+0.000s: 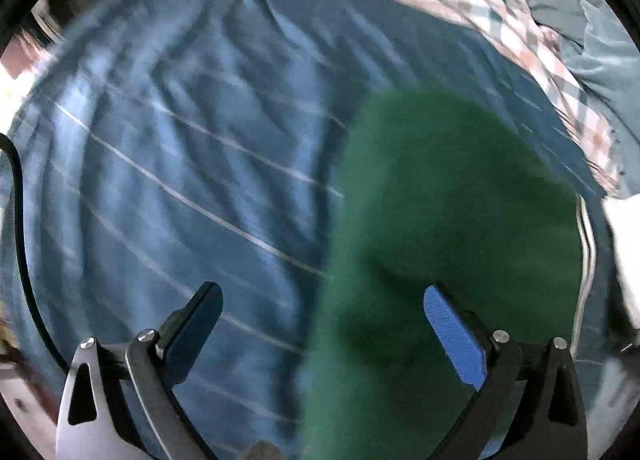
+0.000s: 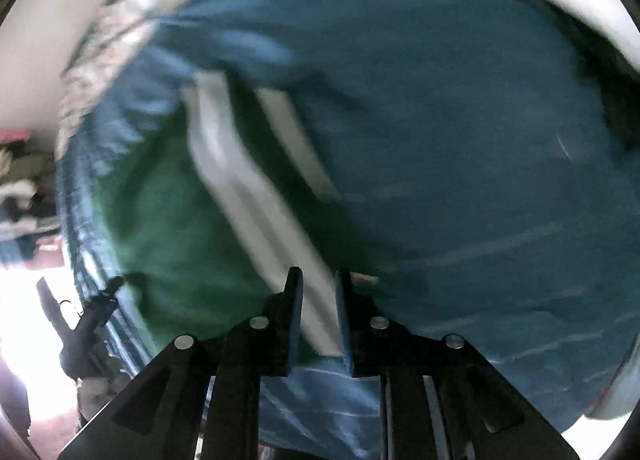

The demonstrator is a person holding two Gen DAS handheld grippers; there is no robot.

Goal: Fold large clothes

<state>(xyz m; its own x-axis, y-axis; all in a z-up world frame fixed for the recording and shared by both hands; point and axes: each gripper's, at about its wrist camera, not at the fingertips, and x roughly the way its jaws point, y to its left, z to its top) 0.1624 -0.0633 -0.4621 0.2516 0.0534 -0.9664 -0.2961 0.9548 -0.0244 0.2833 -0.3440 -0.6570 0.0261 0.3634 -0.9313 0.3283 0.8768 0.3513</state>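
A dark green garment with white side stripes lies on a blue striped bedsheet. My left gripper is open above the garment's left edge, one finger over the sheet, one over the green cloth. In the right wrist view the green garment shows with its white stripes. My right gripper has its fingers close together around the striped edge; both views are blurred.
A checked cloth and a teal blanket lie at the far side of the bed. A black cable runs at the left. The bed's edge and floor clutter show left in the right wrist view.
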